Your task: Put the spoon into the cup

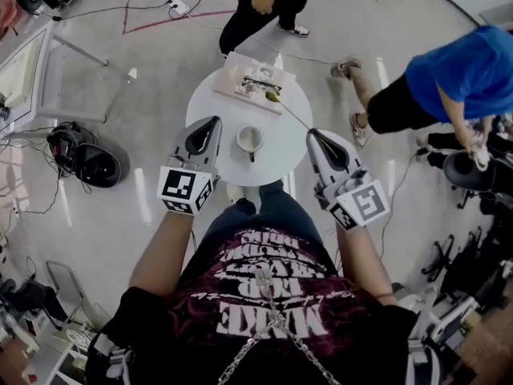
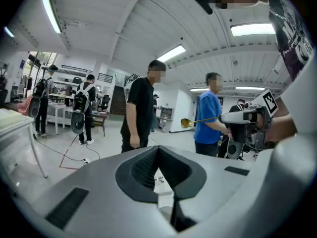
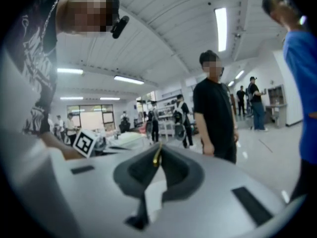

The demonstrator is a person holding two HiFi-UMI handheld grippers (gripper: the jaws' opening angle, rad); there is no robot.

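A white cup (image 1: 250, 140) stands in the middle of a small round white table (image 1: 280, 160). A gold spoon (image 1: 282, 105) hangs over the table's far right part, bowl toward a tray (image 1: 237, 88). My right gripper (image 1: 312, 133) is shut on the handle's end, right of the cup. In the right gripper view the gold handle (image 3: 156, 155) sits pinched at the tips of the gripper (image 3: 157, 150). The left gripper view shows the spoon (image 2: 187, 123) sticking out level. My left gripper (image 1: 215, 122) is left of the cup, its jaws (image 2: 157, 149) shut on nothing.
A person in black (image 1: 264, 6) stands beyond the table and a person in blue (image 1: 457, 74) bends at the right. A dark bag (image 1: 86, 163) and cables lie on the floor at left. A white table (image 1: 24, 70) is at far left.
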